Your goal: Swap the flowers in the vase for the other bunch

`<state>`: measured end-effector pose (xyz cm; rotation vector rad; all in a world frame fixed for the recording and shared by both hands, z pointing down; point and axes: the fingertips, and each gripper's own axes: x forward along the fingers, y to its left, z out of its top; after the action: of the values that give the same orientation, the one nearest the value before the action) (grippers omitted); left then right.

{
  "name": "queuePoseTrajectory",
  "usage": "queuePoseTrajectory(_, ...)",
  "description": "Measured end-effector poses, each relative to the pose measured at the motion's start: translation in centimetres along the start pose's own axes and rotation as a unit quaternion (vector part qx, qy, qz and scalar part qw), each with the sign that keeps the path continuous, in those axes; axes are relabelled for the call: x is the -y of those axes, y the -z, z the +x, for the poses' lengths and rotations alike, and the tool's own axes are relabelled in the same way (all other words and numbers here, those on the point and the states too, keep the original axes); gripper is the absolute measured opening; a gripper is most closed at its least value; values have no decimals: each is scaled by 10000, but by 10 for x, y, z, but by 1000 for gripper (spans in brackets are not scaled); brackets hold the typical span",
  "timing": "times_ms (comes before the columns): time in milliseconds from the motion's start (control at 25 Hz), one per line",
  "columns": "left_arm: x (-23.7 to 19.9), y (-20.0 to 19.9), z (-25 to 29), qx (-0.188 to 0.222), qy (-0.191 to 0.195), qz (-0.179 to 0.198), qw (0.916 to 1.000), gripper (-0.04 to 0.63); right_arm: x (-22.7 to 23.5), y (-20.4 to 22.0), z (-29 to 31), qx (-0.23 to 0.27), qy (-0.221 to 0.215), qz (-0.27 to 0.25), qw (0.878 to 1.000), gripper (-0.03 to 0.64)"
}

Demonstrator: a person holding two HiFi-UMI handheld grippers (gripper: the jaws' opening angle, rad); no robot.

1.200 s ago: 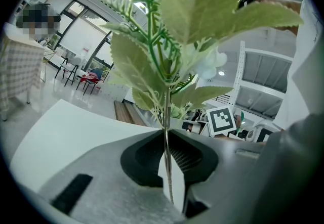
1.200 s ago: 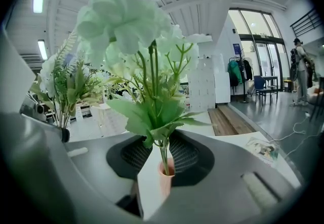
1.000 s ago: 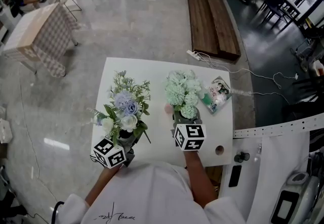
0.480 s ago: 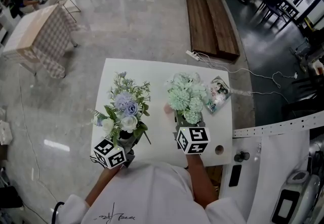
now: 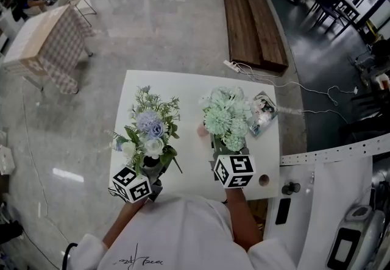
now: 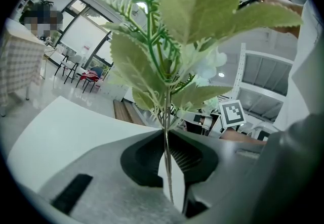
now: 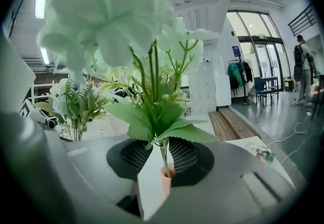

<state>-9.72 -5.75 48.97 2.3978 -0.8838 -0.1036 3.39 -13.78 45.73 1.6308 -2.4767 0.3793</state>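
Note:
A bunch of pale green flowers stands upright in my right gripper, whose jaws are shut on its stems. Just below the jaws, the stem ends meet the mouth of a small pink vase. That vase shows at the bunch's left edge, mostly hidden by blooms. My left gripper is shut on the thin stem of a blue and white bunch, held upright over the white table's left half. The two bunches stand side by side, apart.
A printed packet lies at the table's right edge, and a round hole sits near its front right corner. Beyond the table are a power strip with cables, a wooden bench and a checkered table.
My right gripper has drawn back toward me and a little to the right, and the green bunch came with it. The left gripper and its blue bunch have stayed still.

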Motion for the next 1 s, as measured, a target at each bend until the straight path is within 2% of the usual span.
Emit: queuePoseTrajectory(1000, -1, 0, 2, 25, 107, -186, 9998, 31, -1, -31, -20, 226, -10, 51, 9997, 95)
